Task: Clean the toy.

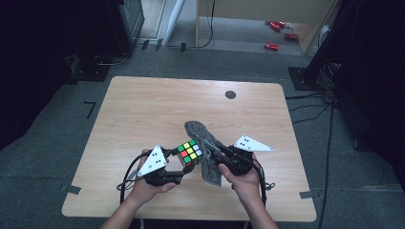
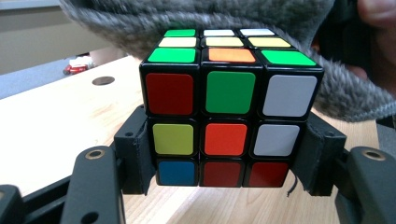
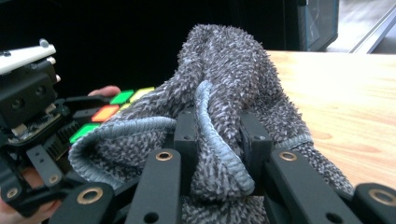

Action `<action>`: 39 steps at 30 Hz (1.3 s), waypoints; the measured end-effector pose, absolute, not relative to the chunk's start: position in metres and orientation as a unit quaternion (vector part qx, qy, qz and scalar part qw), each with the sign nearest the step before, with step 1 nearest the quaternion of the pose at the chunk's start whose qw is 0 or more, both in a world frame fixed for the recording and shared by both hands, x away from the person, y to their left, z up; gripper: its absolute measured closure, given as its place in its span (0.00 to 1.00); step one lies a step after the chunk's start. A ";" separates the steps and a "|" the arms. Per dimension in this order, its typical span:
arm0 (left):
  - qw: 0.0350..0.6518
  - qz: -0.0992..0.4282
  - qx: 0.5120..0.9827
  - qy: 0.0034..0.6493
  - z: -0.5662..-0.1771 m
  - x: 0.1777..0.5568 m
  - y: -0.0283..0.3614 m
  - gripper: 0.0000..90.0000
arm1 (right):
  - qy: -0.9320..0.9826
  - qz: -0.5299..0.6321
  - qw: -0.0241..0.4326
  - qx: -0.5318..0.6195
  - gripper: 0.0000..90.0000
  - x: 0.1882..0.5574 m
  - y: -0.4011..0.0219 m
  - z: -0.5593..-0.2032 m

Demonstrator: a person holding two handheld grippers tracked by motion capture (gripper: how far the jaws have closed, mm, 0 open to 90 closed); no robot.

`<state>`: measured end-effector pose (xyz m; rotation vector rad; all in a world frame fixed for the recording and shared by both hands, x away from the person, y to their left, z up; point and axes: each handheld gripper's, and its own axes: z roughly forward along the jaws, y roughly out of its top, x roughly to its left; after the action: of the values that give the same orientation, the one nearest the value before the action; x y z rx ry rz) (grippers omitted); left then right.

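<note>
High view: your left hand-held gripper (image 1: pixel 183 168) clamps a scrambled puzzle cube (image 1: pixel 190 152) above the near middle of the wooden desk (image 1: pixel 143 109), and your right hand-held gripper (image 1: pixel 216 157) pinches a grey fuzzy cloth (image 1: pixel 203 136) that runs from just behind the cube down past its right side, touching it. Both your hands sit at the near edge, left hand (image 1: pixel 149 186), right hand (image 1: pixel 246 183). A dark round hole (image 1: pixel 230 94) sits far on the desk; red items (image 1: pixel 279 33) lie on the floor beyond. Left gripper view: the jaws close on the cube (image 2: pixel 229 105) at its lower side faces, red, green and white stickers along the top row of the near face, the cloth (image 2: pixel 196 18) draped over and behind the cube's top. Right gripper view: the jaws stand narrow, squeezing a bunched fold of the cloth (image 3: pixel 224 98) with its blue-grey hem between them; the cube (image 3: pixel 109 109) peeks out left, beside the left hand-held gripper (image 3: pixel 32 135).
</note>
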<state>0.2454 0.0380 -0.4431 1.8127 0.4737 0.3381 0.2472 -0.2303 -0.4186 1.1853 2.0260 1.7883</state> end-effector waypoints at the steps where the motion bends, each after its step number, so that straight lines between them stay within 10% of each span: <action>1: 0.578 0.148 0.776 0.204 -0.443 0.245 0.038 0.39 | 0.683 0.603 0.093 0.402 0.82 0.248 -0.230 -0.421; 34: 0.642 0.132 0.686 0.317 -0.442 0.250 0.049 0.39 | 0.689 0.612 0.012 0.387 0.83 0.240 -0.184 -0.457; 39: 0.648 0.124 0.679 0.321 -0.440 0.252 0.054 0.39 | 0.708 0.603 0.054 0.364 0.83 0.236 -0.178 -0.453</action>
<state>0.2518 0.0537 -0.4401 1.5442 0.7294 0.2818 0.2358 -0.1779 -0.4533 1.1071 2.1498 1.8328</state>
